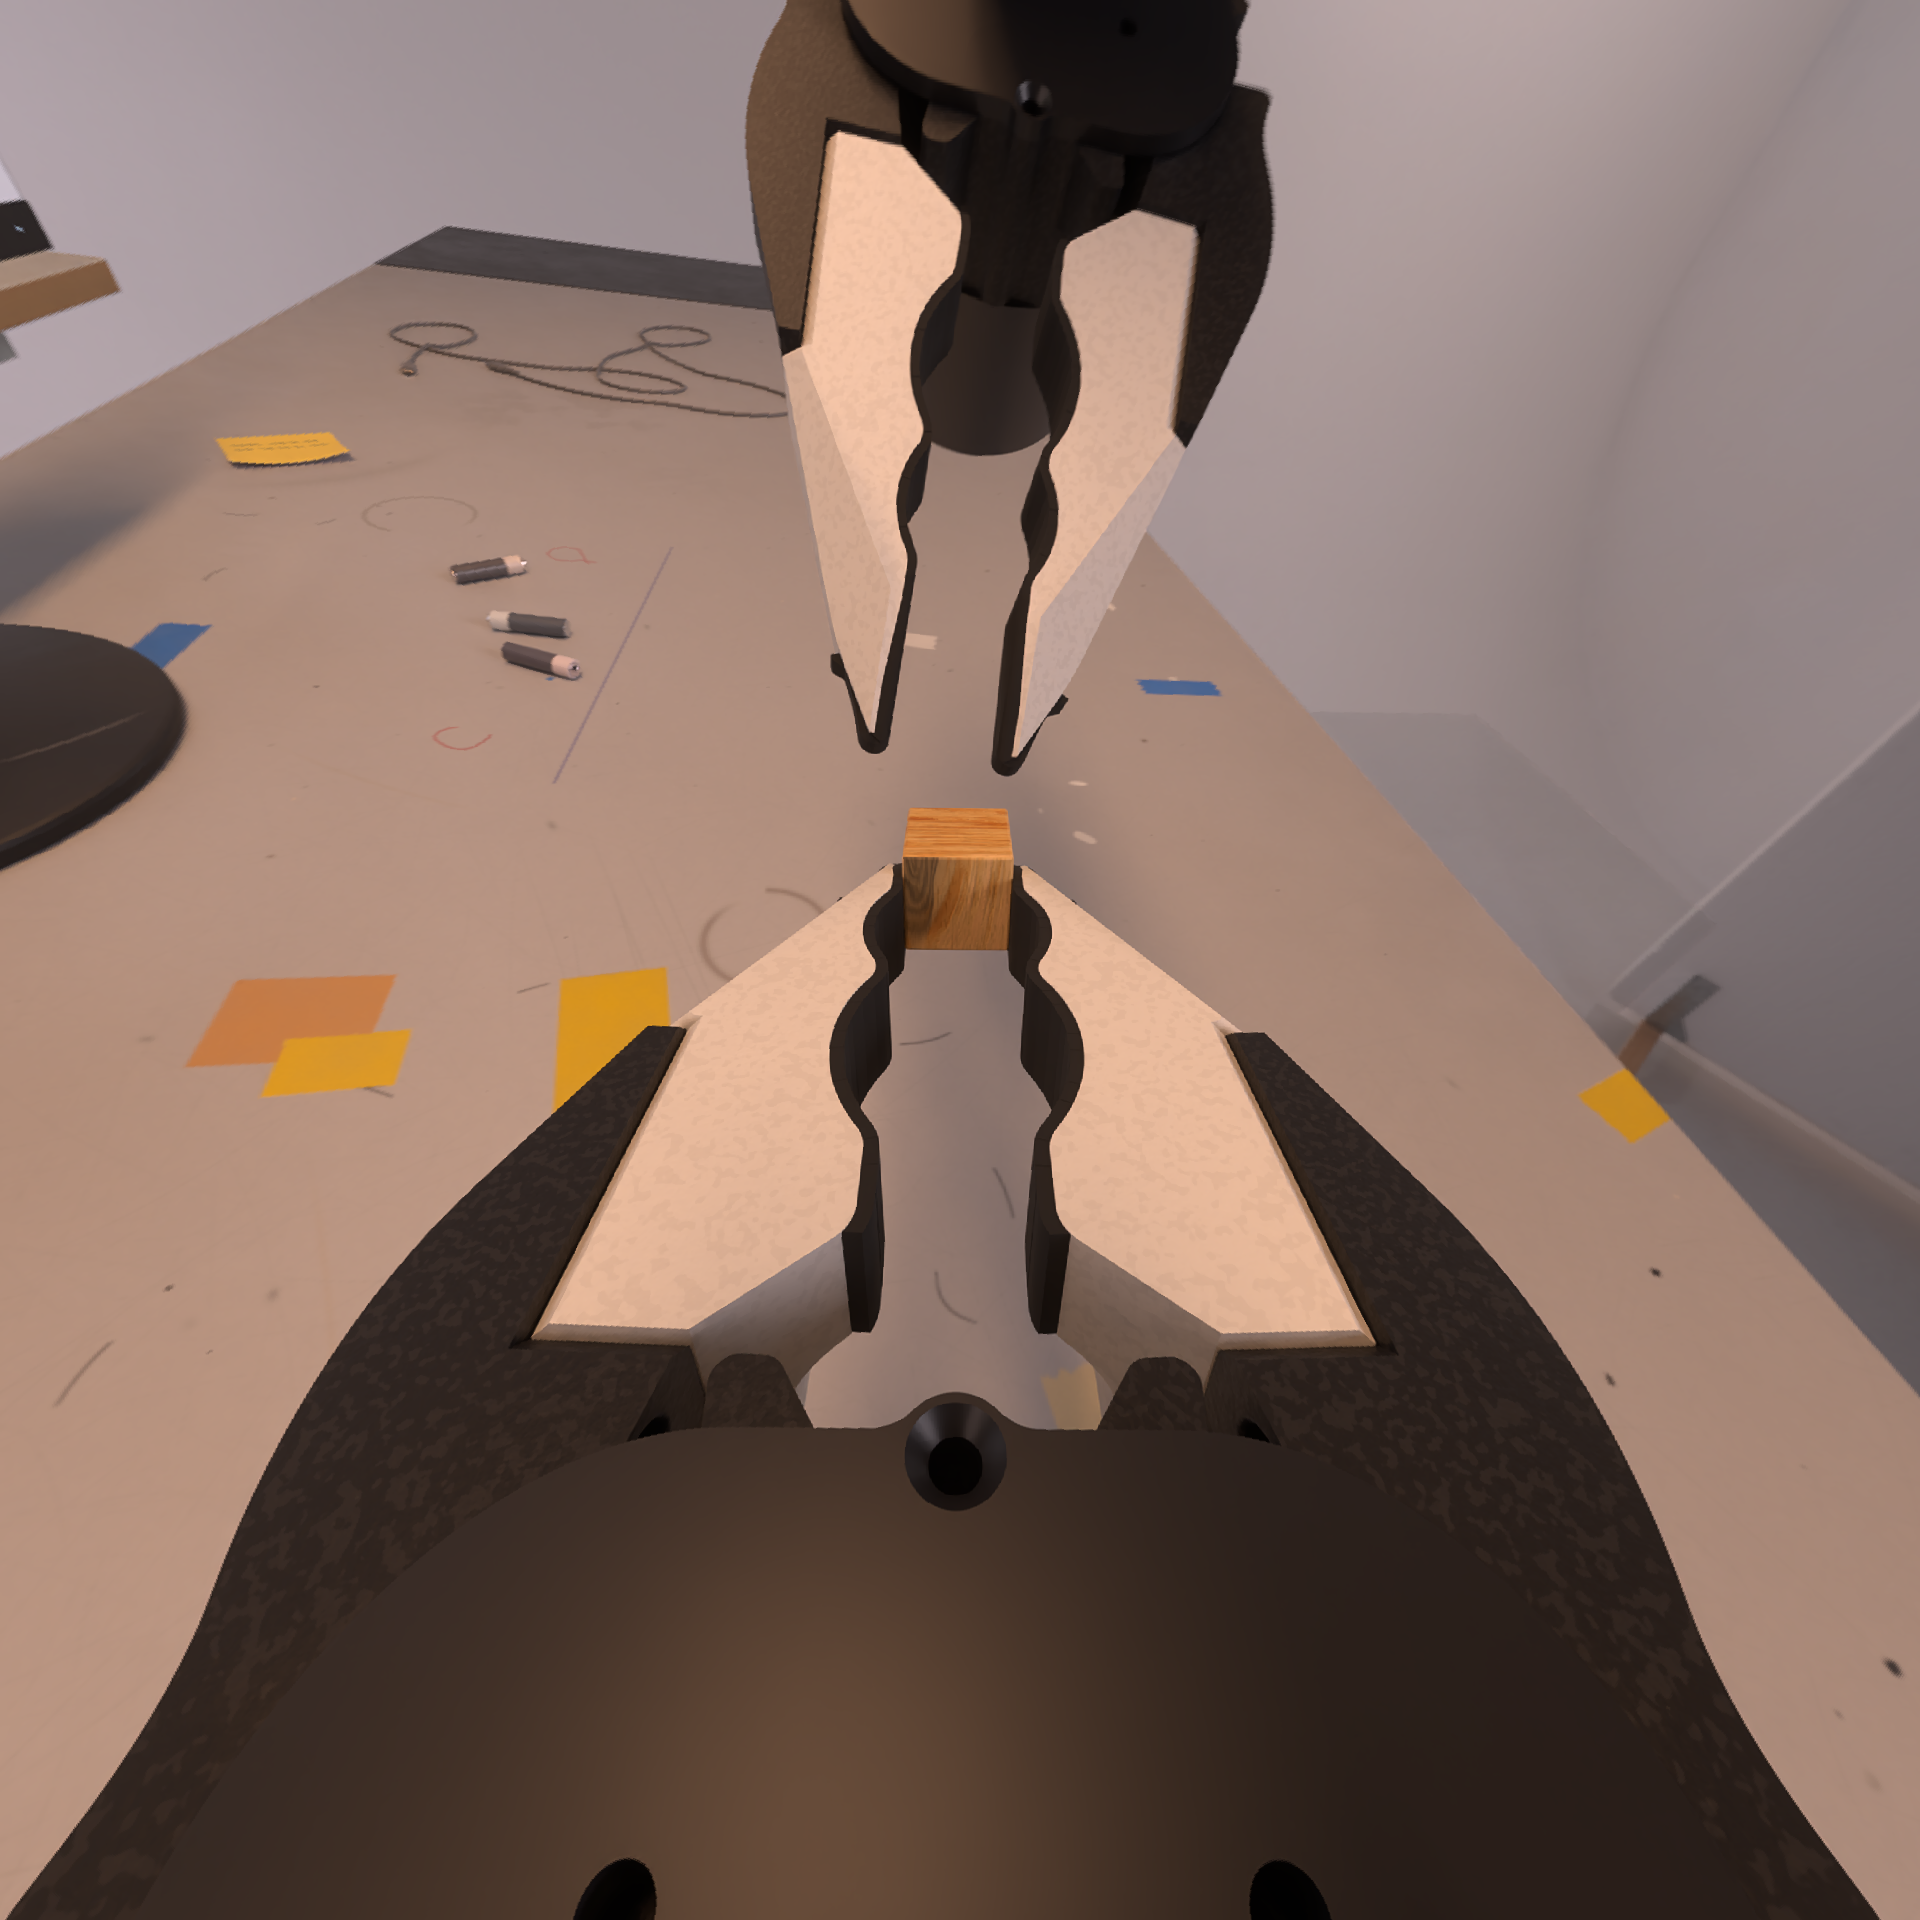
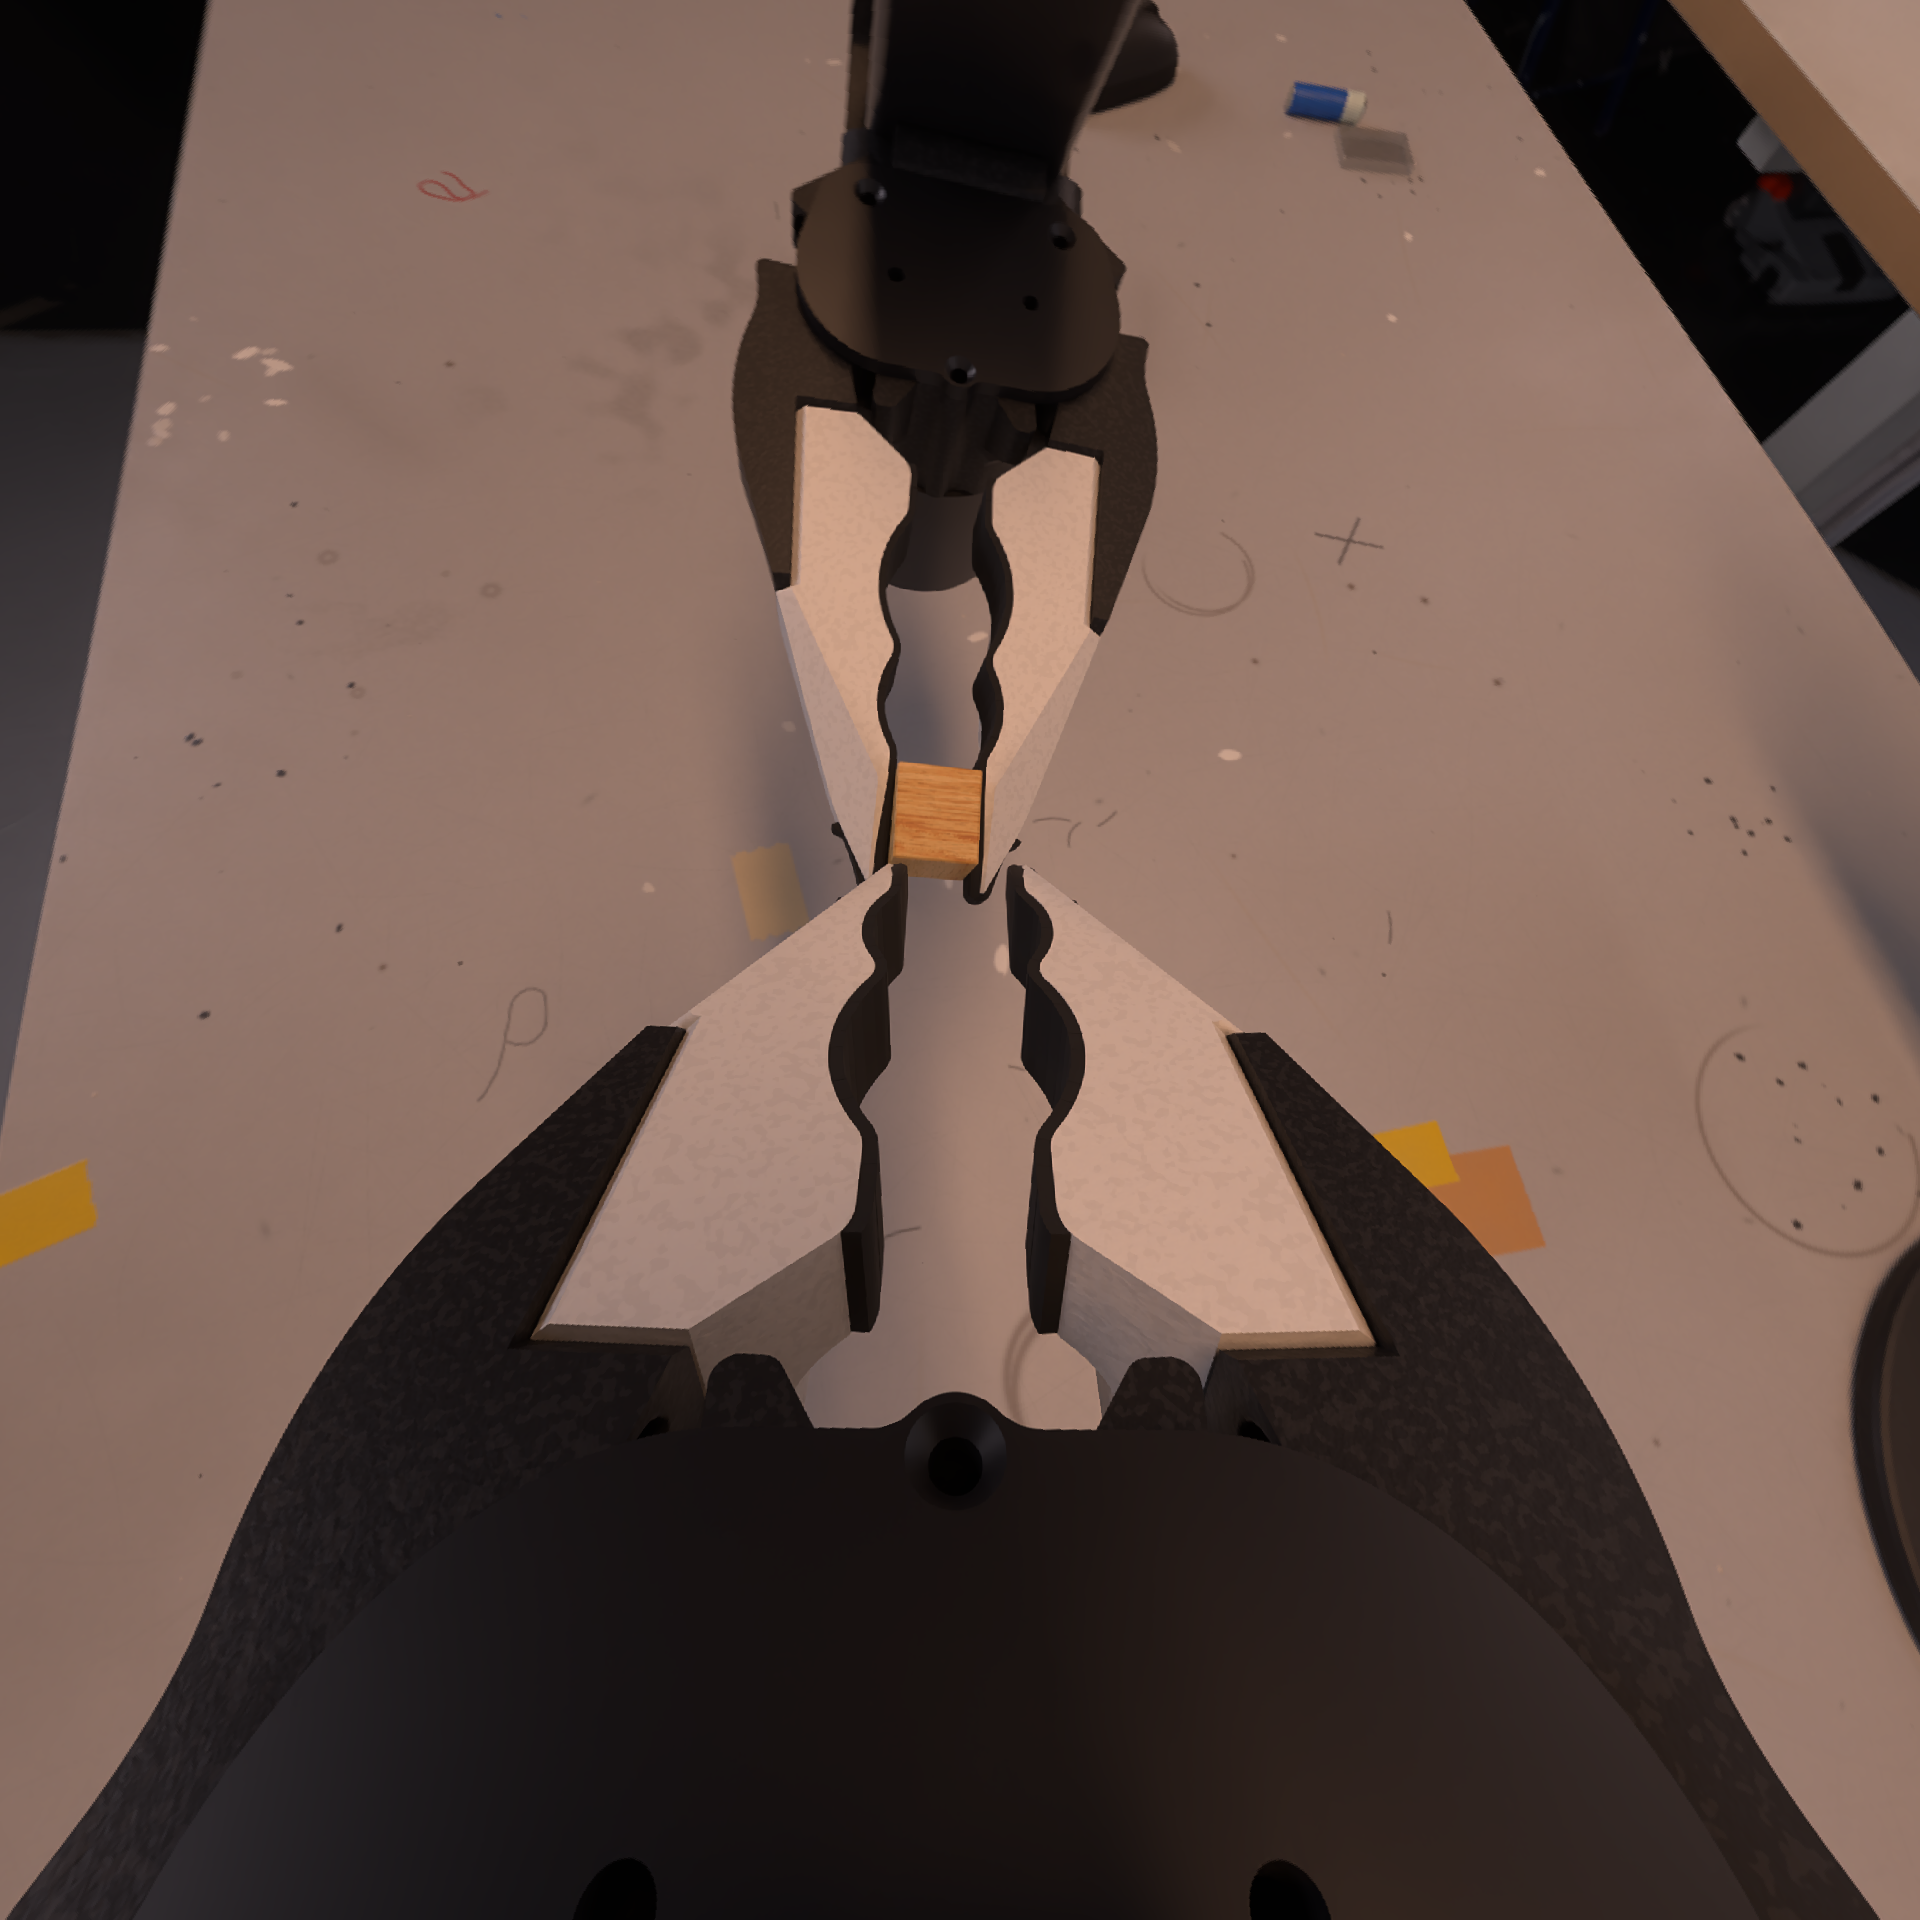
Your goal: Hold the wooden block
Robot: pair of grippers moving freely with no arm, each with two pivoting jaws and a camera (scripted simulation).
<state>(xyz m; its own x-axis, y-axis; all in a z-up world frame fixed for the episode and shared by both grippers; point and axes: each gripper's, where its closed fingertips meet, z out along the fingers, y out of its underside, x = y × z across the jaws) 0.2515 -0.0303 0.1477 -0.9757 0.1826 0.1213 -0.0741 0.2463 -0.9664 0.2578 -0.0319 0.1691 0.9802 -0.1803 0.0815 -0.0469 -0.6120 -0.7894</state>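
Note:
The wooden block point(image 1: 956, 881) is a small light-brown cube held between the fingertips of my left gripper point(image 1: 958, 883), which is shut on it. In the right wrist view the block point(image 2: 936, 819) sits between the far left gripper's point(image 2: 932, 862) fingers, low over the table point(image 2: 416, 727); I cannot tell if it touches. My right gripper point(image 2: 958, 878) faces the left one tip to tip, open and empty, its tips just short of the block. In the left wrist view the right gripper point(image 1: 935, 753) hangs just beyond the block.
Three batteries point(image 1: 530, 623), a coiled cable point(image 1: 592, 369) and a yellow note point(image 1: 283, 449) lie far left. A dark round base point(image 1: 62, 727) stands at the left edge. Orange and yellow tape patches point(image 1: 296, 1018) lie nearby. The table edge point(image 1: 1455, 883) runs close on the right.

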